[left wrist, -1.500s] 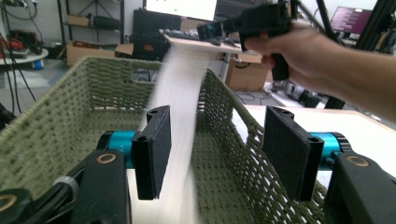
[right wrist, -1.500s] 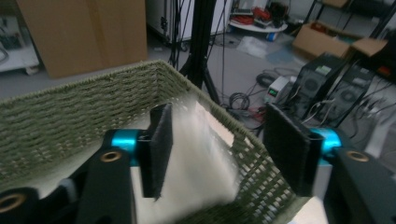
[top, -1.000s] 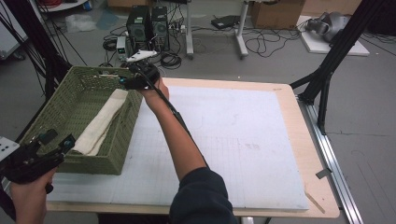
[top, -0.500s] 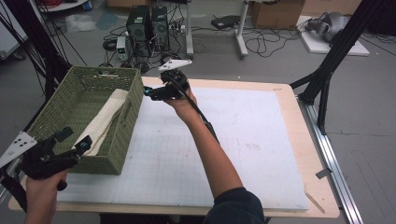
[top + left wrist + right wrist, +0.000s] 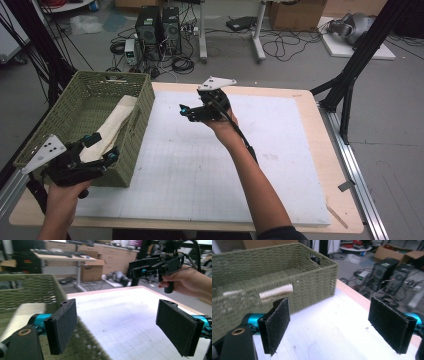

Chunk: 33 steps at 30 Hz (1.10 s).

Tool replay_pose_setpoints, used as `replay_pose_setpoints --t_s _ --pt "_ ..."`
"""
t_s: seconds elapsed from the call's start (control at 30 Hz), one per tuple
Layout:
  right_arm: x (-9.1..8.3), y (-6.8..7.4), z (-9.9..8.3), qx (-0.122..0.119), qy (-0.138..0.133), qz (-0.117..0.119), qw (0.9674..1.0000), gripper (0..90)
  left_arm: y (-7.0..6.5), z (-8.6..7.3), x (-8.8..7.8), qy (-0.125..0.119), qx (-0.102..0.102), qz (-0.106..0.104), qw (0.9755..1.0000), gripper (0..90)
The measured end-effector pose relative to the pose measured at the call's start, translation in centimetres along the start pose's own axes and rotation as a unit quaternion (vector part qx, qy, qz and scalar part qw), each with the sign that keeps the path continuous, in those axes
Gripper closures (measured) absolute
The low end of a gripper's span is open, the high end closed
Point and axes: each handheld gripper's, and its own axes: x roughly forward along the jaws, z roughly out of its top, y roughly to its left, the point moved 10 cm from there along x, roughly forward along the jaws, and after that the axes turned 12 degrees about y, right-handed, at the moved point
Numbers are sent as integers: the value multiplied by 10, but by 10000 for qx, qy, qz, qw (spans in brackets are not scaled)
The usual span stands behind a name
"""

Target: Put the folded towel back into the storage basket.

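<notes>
A green woven basket (image 5: pixel 75 112) stands on the left of the table with a folded cream cloth (image 5: pixel 114 125) lying inside. My left gripper (image 5: pixel 102 148) hovers open over the basket's near right corner, nothing between its jaws. In the left gripper view the basket (image 5: pixel 32 287) and cloth (image 5: pixel 25 313) lie behind the left pad (image 5: pixel 62 325). My right gripper (image 5: pixel 187 112) is held open in the air above the white mat, pointing left toward the basket. In the right gripper view the basket (image 5: pixel 274 275) stands ahead, and the cloth (image 5: pixel 275 291) shows through its handle slot.
A white gridded mat (image 5: pixel 225 165) covers most of the wooden table (image 5: pixel 335 210). A black frame post (image 5: pixel 350 85) rises at the table's right edge. Computer towers (image 5: pixel 160 25) and cables sit on the floor beyond the far edge.
My right gripper has drawn back from above the basket, moving right over the mat. My left gripper has come up and rightward to the basket's near corner.
</notes>
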Motion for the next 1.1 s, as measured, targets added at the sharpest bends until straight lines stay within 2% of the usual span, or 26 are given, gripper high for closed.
replay_pose_setpoints --t_s 0.23,0.37,0.5,0.6,0.8,0.97,1.1 --pt "-27 -11 -30 78 66 -204 9997 164 -10 3 15 -30 19 -183 9998 178" --pt "-41 -17 -47 158 93 -279 9994 164 -18 3 24 26 102 -295 9995 178" --pt "-56 -22 -65 351 48 -347 9988 164 -29 0 36 99 173 -404 9990 178" --pt "-69 -25 -80 403 56 -471 9981 164 -40 -4 46 164 271 -526 9981 178" --pt "-96 -33 -110 536 60 -743 9958 164 -55 -10 59 217 400 -724 9963 178" --pt "-115 -36 -133 609 57 -983 9933 164 -61 -14 67 224 397 -847 9954 178" --pt "-127 -35 -149 753 32 -1063 9915 164 -64 -18 73 262 384 -929 9946 178"
